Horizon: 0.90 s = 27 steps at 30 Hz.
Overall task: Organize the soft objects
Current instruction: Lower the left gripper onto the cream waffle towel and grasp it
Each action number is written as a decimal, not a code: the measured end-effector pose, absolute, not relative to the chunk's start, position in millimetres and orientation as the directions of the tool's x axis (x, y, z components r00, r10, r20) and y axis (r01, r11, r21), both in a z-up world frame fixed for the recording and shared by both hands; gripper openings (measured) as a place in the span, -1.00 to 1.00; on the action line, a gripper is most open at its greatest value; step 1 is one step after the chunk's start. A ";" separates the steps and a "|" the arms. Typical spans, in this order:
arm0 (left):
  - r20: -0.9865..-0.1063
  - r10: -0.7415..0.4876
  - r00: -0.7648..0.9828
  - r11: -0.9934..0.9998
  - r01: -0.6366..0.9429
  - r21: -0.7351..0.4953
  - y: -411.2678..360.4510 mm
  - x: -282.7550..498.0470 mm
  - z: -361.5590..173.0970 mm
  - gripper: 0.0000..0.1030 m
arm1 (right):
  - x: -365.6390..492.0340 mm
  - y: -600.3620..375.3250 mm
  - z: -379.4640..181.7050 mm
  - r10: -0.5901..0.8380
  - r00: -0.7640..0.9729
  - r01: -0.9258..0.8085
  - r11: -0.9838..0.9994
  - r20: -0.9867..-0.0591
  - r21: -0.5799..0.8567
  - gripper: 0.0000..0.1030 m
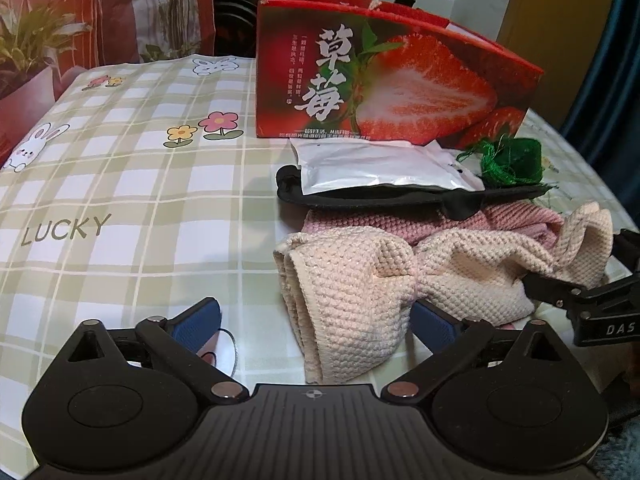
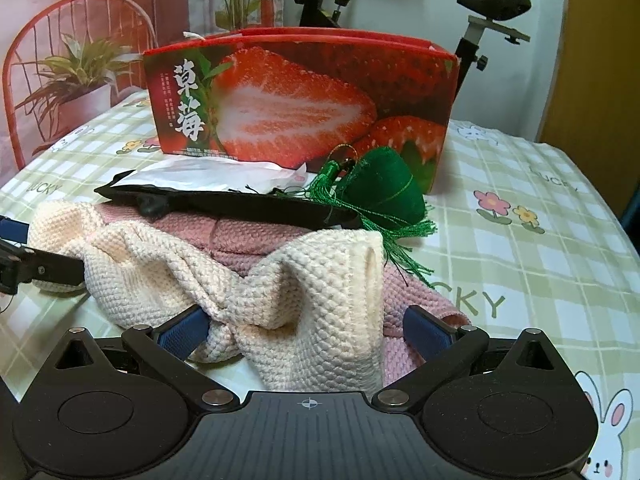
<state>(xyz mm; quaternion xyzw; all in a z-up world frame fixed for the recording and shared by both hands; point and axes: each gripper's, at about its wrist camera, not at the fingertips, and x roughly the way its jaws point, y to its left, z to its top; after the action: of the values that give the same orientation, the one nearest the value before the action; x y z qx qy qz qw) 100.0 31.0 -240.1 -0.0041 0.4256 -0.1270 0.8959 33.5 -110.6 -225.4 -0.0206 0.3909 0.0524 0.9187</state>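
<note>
A cream knitted cloth [image 1: 352, 280] [image 2: 312, 300] lies crumpled on the checked tablecloth, over a pink knitted cloth [image 1: 400, 220] [image 2: 248, 236]. My left gripper [image 1: 316, 324] is open, its blue pads either side of the cloth's left end. My right gripper [image 2: 304, 332] is open around the cloth's right end; it also shows in the left wrist view [image 1: 580, 300]. A black fabric piece [image 1: 360, 196] [image 2: 240, 204] lies on the pink cloth, with a silver pouch [image 1: 372, 164] [image 2: 216, 176] on top. A green tasselled sachet [image 1: 508, 160] [image 2: 384, 192] sits beside them.
A red strawberry box [image 1: 380, 80] [image 2: 300, 100] stands open-topped behind the pile. An exercise bike [image 2: 480, 20] stands past the table's far edge. A printed backdrop with a potted plant [image 2: 76, 72] hangs at the left. The tablecloth [image 1: 120, 200] stretches left of the pile.
</note>
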 end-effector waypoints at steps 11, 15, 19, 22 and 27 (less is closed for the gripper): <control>-0.706 -0.333 0.626 0.940 0.281 -0.194 33.5 89.1 -228.7 0.12 | 14.8 -99.0 -199.5 0.141 0.745 -0.203 0.979 -0.652 -0.021 0.82; -0.707 -0.348 0.616 0.937 0.264 -0.231 39.5 91.7 -230.8 0.09 | 13.6 -111.7 -195.8 0.162 0.743 -0.171 0.984 -0.650 0.051 0.53; -0.707 -0.352 0.613 0.935 0.262 -0.238 39.5 93.4 -232.4 0.09 | 12.6 -120.6 -195.9 0.174 0.744 -0.146 0.985 -0.645 0.096 0.28; -0.710 -0.354 0.609 0.935 0.256 -0.246 41.4 94.5 -234.7 0.09 | 14.1 -121.0 -198.3 0.184 0.735 -0.152 0.983 -0.653 0.106 0.22; -0.710 -0.355 0.608 0.934 0.253 -0.251 41.9 94.2 -235.0 0.09 | 13.5 -116.6 -199.6 0.184 0.730 -0.158 0.982 -0.658 0.100 0.09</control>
<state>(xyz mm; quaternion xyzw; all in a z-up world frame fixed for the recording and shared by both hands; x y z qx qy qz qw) 94.2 41.9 -235.0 -0.0625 0.4089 -0.1702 0.8944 13.5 -116.6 -199.6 0.0184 0.3558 0.0918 0.9299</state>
